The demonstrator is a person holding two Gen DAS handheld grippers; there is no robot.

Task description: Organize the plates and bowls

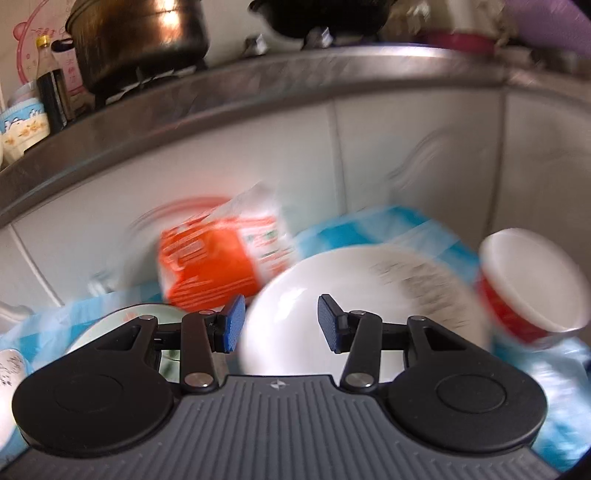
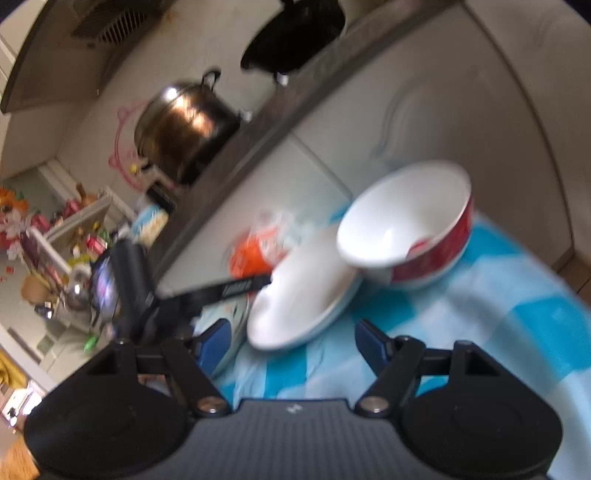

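Observation:
A white plate [image 1: 369, 295] lies tilted on the blue-and-white checked cloth [image 1: 399, 229], just beyond my left gripper [image 1: 281, 322]. That gripper is open, and its blue pads touch nothing. To the plate's right a red-and-white bowl [image 1: 532, 284] leans on its side. In the right wrist view the same bowl [image 2: 406, 225] rests against the far rim of the white plate [image 2: 303, 291]. My right gripper [image 2: 291, 349] hovers open over the cloth [image 2: 498, 314], short of the plate. A pale green plate [image 1: 122, 321] lies at the lower left, partly hidden by the left gripper.
An orange packet [image 1: 218, 262] stands behind the plates against the white tiled wall [image 1: 406, 147]. Above it runs a steel counter edge [image 1: 258, 85] with a metal pot [image 1: 136, 40], a black wok [image 2: 295, 33] and bottles [image 1: 50, 92]. The left gripper's black body [image 2: 125, 280] shows in the right wrist view.

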